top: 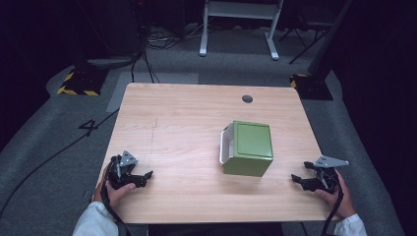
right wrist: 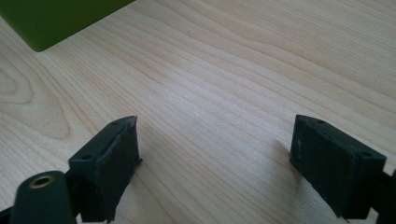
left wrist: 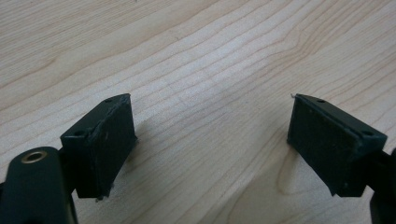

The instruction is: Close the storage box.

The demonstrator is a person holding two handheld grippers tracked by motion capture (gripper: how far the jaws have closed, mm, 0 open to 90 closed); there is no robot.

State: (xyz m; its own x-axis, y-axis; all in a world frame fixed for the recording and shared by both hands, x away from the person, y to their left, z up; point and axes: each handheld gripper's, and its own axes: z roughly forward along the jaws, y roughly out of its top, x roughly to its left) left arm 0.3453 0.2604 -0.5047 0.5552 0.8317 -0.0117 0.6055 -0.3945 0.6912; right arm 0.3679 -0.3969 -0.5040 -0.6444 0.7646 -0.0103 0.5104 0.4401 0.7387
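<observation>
Green box point(top: 251, 146) with a white part on its left side sits right of centre on the wooden desk point(top: 177, 123), resting flat, nothing touching it. The right tool point(top: 299, 180) lies near the desk's right edge, with the box ahead and to its left; in the right gripper view a green corner point(right wrist: 56, 18) shows at upper left. The left tool point(top: 146, 175) rests near the left front edge, well apart from the box. Both tools' jaws stand wide apart, empty. The right hand point(top: 339, 194) is nearer, so a reach likely falls to it.
</observation>
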